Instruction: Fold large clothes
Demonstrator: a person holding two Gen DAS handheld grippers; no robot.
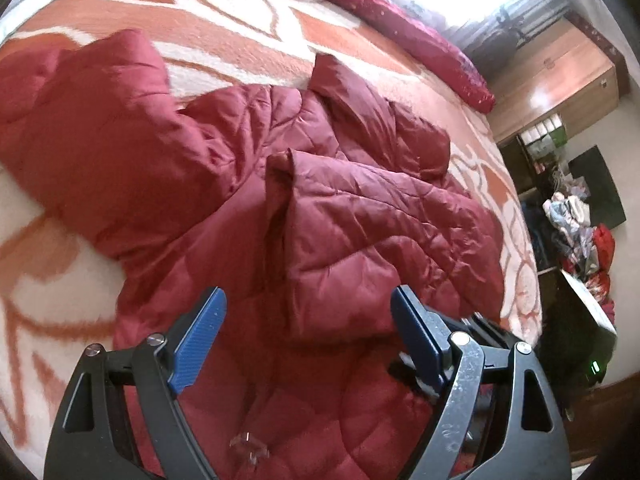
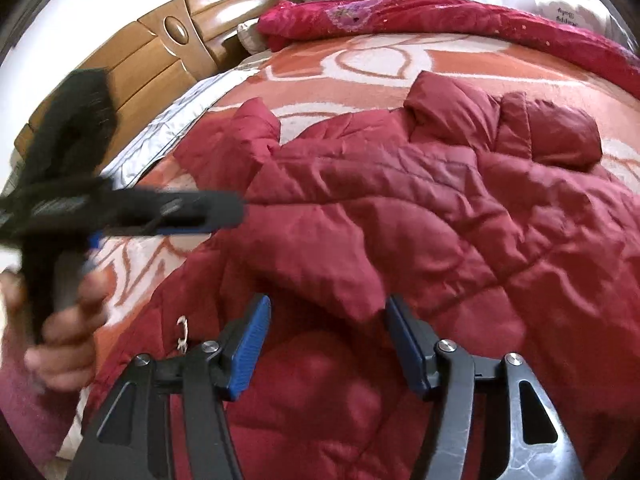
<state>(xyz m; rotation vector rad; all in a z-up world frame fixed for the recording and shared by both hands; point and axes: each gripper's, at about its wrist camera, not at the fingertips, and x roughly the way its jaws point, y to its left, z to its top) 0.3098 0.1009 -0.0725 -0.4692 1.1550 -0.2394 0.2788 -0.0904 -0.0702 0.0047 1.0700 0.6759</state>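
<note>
Jacket (image 1: 248,208) lay half-folded on my bed (image 1: 224,24); my left gripper (image 1: 308,340) and right gripper (image 2: 328,344) gaped empty above it. Slippery quilting could spring apart if pinched thinly.

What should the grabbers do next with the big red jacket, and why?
Probably lower the right gripper onto the jacket edge just below its fingers and close. Both it and the left gripper are open and hold nothing, and one sleeve already lies folded across the front.

Left gripper (image 2: 224,216), hand (image 2: 60,332) motion-blurred; jacket (image 2: 400,220) hem cropped.
</note>
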